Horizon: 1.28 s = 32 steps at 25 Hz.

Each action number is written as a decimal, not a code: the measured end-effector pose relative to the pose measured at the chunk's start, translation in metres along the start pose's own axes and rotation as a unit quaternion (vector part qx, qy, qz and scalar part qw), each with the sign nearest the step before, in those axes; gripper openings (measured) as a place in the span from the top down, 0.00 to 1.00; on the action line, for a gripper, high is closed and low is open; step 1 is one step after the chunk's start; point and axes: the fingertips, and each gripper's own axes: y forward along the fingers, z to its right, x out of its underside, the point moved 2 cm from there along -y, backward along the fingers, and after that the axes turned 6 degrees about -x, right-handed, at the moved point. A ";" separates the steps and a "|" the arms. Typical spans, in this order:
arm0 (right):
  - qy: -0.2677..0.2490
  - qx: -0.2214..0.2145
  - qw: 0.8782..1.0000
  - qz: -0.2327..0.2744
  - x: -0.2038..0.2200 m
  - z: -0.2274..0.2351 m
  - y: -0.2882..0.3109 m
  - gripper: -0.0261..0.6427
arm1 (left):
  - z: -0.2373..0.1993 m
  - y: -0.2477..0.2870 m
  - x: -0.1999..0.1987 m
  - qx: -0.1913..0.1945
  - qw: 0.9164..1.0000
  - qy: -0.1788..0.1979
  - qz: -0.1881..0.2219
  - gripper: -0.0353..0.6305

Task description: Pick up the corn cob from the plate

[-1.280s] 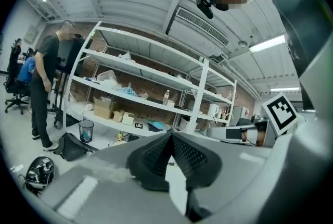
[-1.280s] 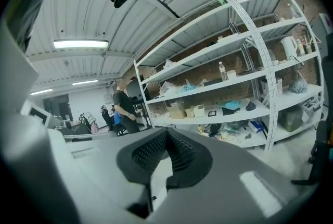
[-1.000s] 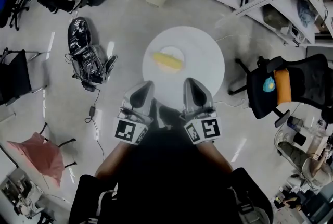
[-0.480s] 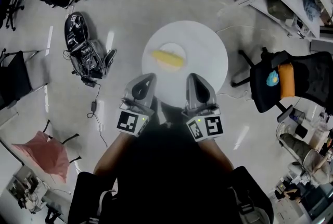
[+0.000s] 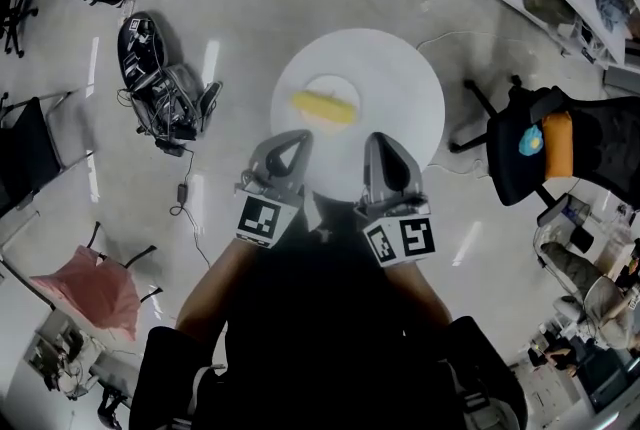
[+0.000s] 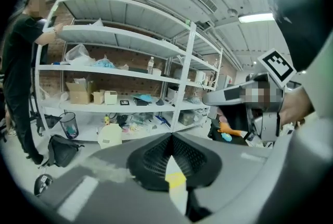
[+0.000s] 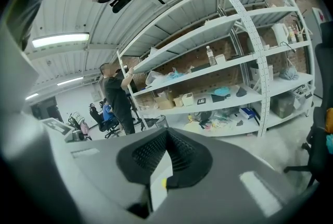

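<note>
On the small white plate [image 5: 330, 86], which sits toward the left half of the round white table [image 5: 405, 83], lies the corn cob [image 5: 324, 106] — flat on its side, its length running across my view, alone on the plate. My left gripper [image 5: 291, 142] hovers at the table's near edge, close to the plate but not over it, and my right gripper [image 5: 384, 144] hangs beside it, further from the cob. Both have their jaws brought together with the tips meeting and nothing held between them; through the thin wedge between the left jaws a sliver of yellow shows, so I judge that one is already aimed roughly at the cob. The pick has not begun, and the left gripper looks the natural one for it. To do it well I would spread those jaws wide before coming down, not over the plate at the last instant. I would bring them in across the cob's short way, one jaw on the far side and one on the near side, at its middle so that it does not tip. A cob is round and will likely roll, and a light plate may slide — so I would lower until the tips just clear the plate, close slowly, then lift straight up. The right gripper should keep clear, well away from the office chair [image 5: 540, 153] at the right.
</note>
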 end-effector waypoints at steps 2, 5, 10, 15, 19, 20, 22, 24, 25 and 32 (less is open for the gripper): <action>0.003 0.002 1.000 -0.002 0.001 0.003 0.003 0.95 | 0.001 0.009 0.004 0.008 1.000 0.011 -0.008 0.94; 0.007 0.004 1.000 -0.005 0.003 0.009 0.007 0.95 | 0.004 0.024 0.012 0.026 0.998 0.047 -0.016 0.94; 0.012 0.008 1.000 -0.013 0.009 0.016 0.011 0.95 | 0.005 0.043 0.040 0.055 0.993 0.089 -0.052 0.94; 0.016 0.011 1.000 -0.017 0.014 0.018 0.014 0.95 | 0.003 0.049 0.048 0.064 0.987 0.134 -0.067 0.94; 0.020 0.014 1.000 -0.019 0.018 0.021 0.019 0.95 | 0.003 0.058 0.062 0.083 0.969 0.210 -0.102 0.94; 0.021 0.014 0.999 -0.020 0.019 0.021 0.020 0.95 | 0.003 0.061 0.067 0.088 0.961 0.234 -0.114 0.94; 0.022 0.015 0.999 -0.022 0.021 0.022 0.023 0.95 | 0.004 0.066 0.079 0.101 0.946 0.275 -0.136 0.94; 0.024 0.015 0.999 -0.024 0.024 0.023 0.023 0.95 | 0.007 0.070 0.090 0.114 0.931 0.309 -0.155 0.94; 0.025 0.016 0.999 -0.026 0.025 0.023 0.024 0.95 | 0.008 0.071 0.094 0.120 0.924 0.326 -0.161 0.94; 0.030 0.021 0.999 -0.031 0.031 0.025 0.029 0.95 | 0.007 0.083 0.123 0.140 0.852 0.461 -0.204 0.94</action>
